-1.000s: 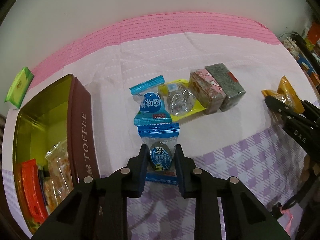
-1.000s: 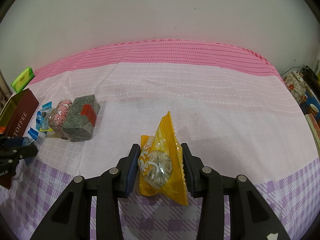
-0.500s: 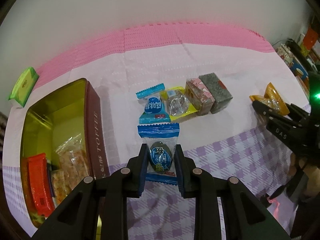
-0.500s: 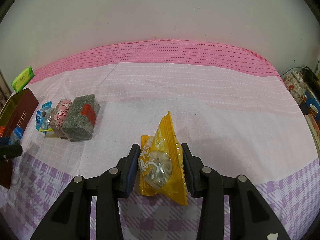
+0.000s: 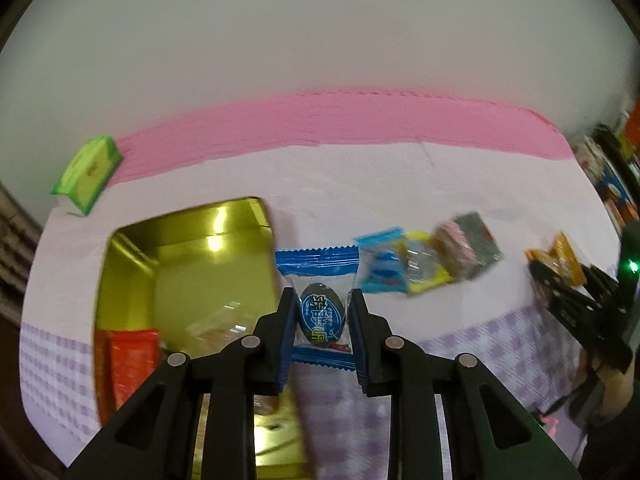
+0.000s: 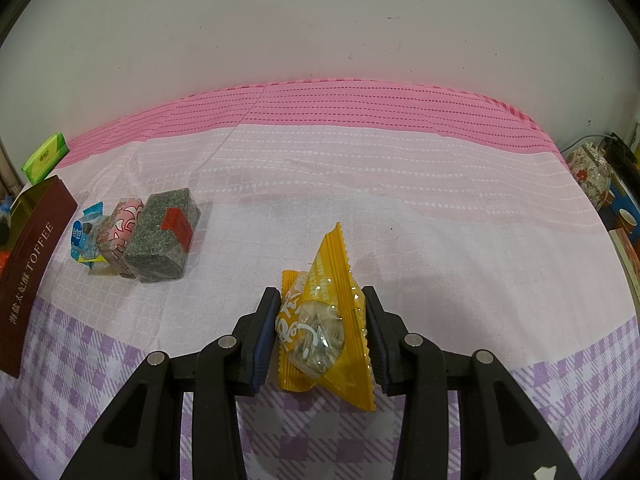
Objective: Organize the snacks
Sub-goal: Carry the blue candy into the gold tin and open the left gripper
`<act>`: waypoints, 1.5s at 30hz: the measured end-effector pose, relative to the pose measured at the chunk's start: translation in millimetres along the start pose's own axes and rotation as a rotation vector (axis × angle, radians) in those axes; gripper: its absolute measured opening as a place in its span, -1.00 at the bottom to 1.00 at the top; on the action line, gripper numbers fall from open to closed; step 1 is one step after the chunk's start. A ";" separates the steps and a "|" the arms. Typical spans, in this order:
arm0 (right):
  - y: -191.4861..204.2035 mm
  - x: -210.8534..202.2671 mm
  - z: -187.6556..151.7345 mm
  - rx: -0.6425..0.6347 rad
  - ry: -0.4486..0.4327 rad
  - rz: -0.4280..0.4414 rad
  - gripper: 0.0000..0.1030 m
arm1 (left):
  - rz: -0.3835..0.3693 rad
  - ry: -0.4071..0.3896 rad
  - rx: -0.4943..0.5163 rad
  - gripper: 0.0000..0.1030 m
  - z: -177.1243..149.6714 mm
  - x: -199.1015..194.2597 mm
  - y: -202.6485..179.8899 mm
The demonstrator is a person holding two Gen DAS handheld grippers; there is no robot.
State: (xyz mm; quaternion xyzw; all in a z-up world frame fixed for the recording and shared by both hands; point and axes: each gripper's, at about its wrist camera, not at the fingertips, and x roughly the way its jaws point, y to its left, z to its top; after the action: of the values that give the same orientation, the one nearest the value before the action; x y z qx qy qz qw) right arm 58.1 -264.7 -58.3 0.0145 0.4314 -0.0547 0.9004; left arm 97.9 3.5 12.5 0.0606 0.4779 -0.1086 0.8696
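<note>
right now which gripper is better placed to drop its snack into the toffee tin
Left. The left gripper, shut on the blue candy, hangs right at the open toffee tin. The right gripper holds the yellow snack over the tablecloth, the tin well off to its left.

A plain off-white wall [image 6: 320, 32] fills the upper half of both views, lightly scuffed with a few small dark marks toward 1 o'clock. Below it a cloth-covered table [image 6: 360, 184] spreads wide: a pink band along the far edge at 12 o'clock, pale pink in the middle, purple checks toward 6 o'clock. At 3 o'clock, past the table's edge, sits a cluttered shelf [image 6: 618, 200] with a floral jar [image 6: 590, 170].
</note>
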 end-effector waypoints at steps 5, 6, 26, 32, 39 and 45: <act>0.3 0.1 0.0 0.000 0.000 0.000 -0.25 | 0.074 -0.007 -0.048 -0.49 10.3 2.5 39.9; -0.2 0.0 -0.1 0.000 0.000 0.000 -0.25 | 0.089 -0.006 -0.055 -0.49 12.5 4.3 48.1; -0.1 -0.1 -0.2 0.001 -0.001 0.000 -0.25 | 0.215 0.089 -0.126 -0.49 19.1 57.1 120.0; -0.2 -0.2 -0.4 0.001 -0.002 0.000 -0.25 | 0.229 0.111 -0.138 -0.49 16.6 69.7 128.6; -0.2 -0.2 -0.4 0.001 -0.002 0.000 -0.25 | 0.254 0.144 -0.146 -0.49 6.8 80.2 135.2; -0.1 -0.2 -0.3 0.001 -0.002 0.000 -0.25 | 0.268 0.158 -0.140 -0.49 0.5 86.4 135.1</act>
State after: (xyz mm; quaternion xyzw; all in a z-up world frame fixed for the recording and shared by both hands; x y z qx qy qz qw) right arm 57.7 -264.8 -58.3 0.0148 0.4304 -0.0550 0.9008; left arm 176.6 123.0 -60.0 0.0715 0.5388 0.0472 0.8381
